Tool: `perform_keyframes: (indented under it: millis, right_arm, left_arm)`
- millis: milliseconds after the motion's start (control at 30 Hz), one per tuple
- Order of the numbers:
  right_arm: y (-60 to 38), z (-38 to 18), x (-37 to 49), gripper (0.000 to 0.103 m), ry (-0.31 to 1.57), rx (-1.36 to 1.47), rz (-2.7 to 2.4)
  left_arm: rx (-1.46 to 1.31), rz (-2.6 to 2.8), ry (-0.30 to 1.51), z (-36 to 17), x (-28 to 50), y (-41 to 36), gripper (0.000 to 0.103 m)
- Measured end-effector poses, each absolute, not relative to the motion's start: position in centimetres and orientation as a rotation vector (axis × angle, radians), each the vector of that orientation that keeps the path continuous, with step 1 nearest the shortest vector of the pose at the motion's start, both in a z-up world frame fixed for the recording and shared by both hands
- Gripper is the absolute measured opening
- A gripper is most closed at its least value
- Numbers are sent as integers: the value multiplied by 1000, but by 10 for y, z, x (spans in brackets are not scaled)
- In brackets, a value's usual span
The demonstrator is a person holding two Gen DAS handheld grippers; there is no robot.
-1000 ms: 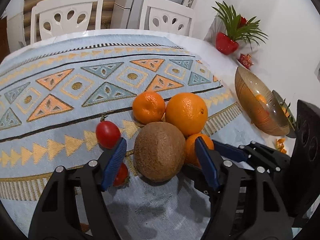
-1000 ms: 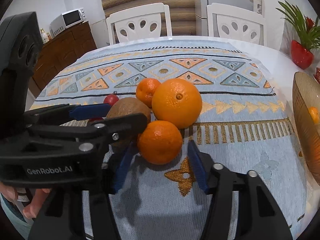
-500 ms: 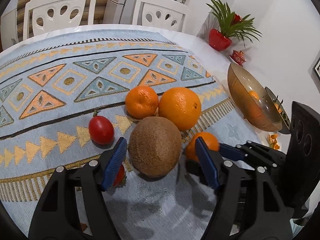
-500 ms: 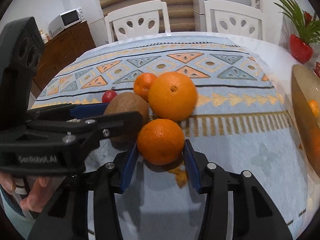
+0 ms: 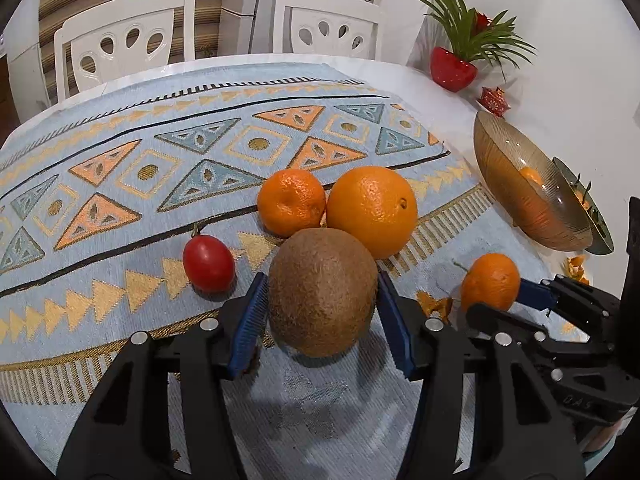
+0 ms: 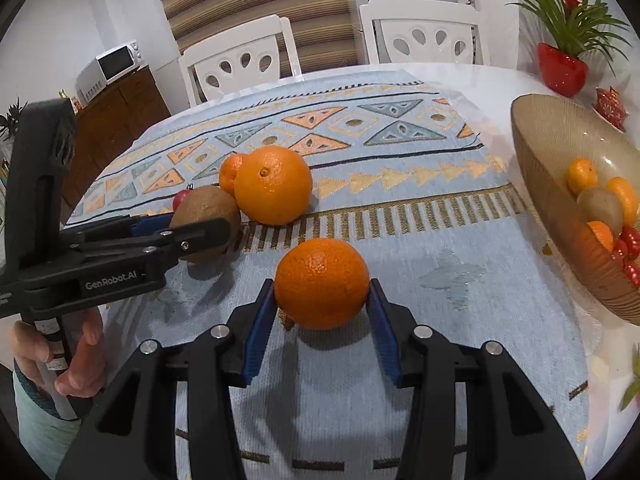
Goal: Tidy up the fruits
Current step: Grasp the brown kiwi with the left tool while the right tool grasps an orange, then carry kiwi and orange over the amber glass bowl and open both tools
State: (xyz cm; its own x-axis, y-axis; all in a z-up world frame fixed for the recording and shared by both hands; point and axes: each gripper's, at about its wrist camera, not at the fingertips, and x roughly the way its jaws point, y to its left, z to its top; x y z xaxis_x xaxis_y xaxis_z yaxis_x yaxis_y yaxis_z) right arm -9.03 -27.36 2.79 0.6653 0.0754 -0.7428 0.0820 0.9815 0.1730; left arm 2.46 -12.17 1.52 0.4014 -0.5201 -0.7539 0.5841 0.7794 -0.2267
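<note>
White chairs stand behind my bench [image 5: 416, 76]; my right hand-held gripper [image 6: 322, 314] squeezes a small orange [image 6: 322, 282], lifted since a moment ago; the bowl [image 6: 536, 152] waits at two o'clock, nearer this hand; my left hand-held gripper [image 5: 322, 312], wide before, now pinches the kiwi [image 5: 322, 292] near the tomato [image 5: 208, 262].

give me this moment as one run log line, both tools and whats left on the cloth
left tool: shut on kiwi | right tool: shut on mandarin | cloth: orange, small mandarin, tomato | bowl: partly filled
</note>
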Motion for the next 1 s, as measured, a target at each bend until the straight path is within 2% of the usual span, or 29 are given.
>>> perform_keyframes:
  millis: [367,500,767,1000]
  right_arm:
    - [-302,63,-123,45,760,215,-52]
    - [-327,84,-138,45,710,224,-93]
    - [-397,132,-172,45,592,273,-217]
    - [-461,152,-196,45,545,347,-343]
  left_arm:
    - [56,-736,862,41,0,-141,54]
    - [77,-763,831,66,-13,-157,54]
    - [105,-851,725,127,-38,-218,54]
    - [107,-924,731,137,-45,-285,54]
